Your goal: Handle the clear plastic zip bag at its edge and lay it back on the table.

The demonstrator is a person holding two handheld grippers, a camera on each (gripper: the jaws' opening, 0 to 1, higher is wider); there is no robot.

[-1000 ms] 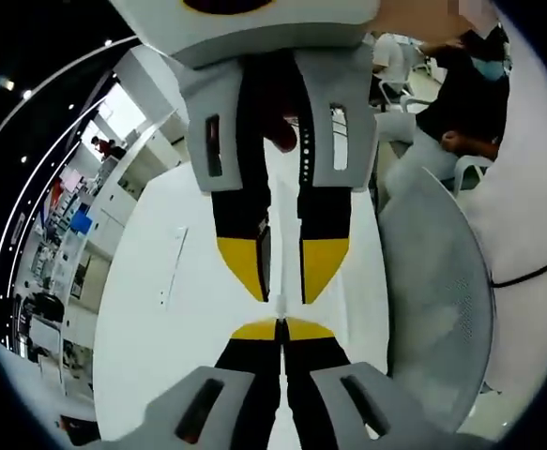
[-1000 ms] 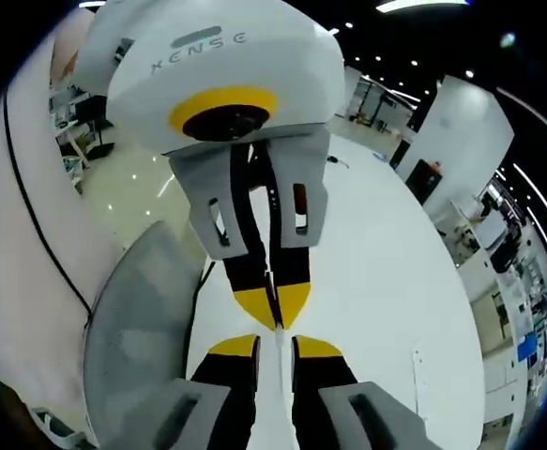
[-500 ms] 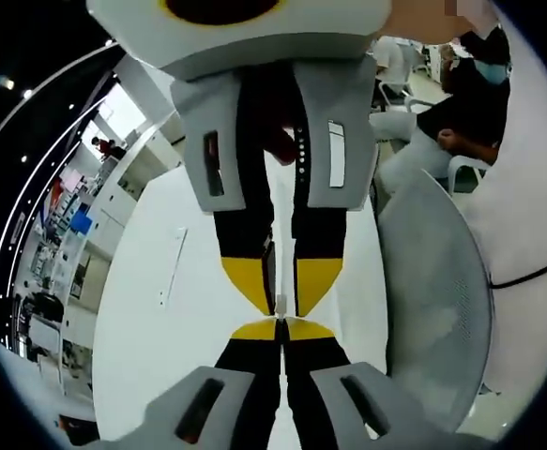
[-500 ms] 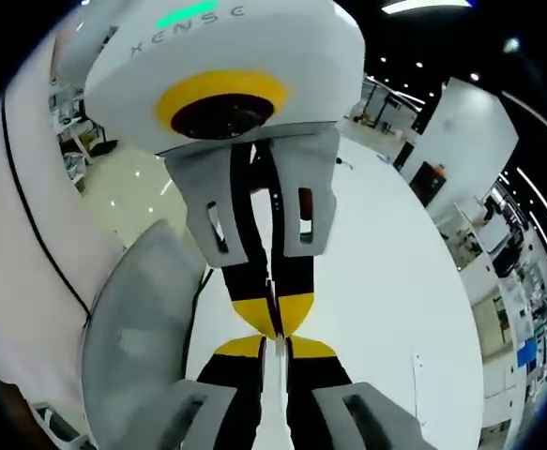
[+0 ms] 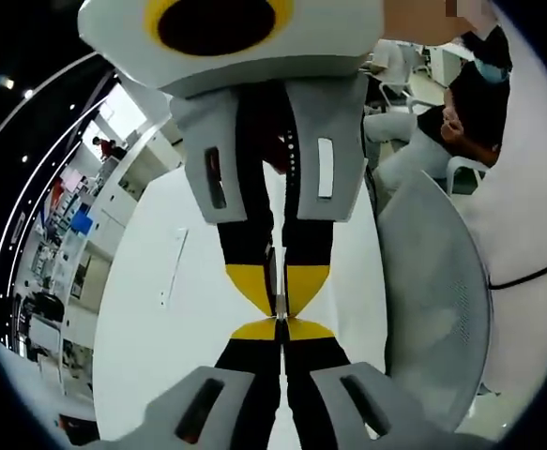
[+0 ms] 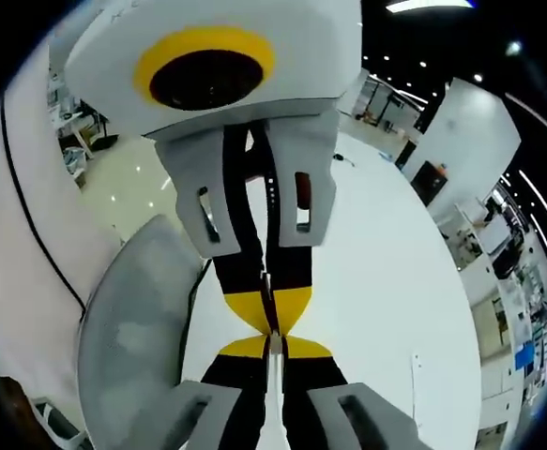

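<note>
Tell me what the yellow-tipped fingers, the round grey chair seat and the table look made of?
The fingers look like moulded hard plastic: matte black with yellow tips. The chair seat seems grey plastic or metal; fine dotted perforations show, so I can't tell which. The table top looks smooth, glossy white, perhaps laminate.
</note>
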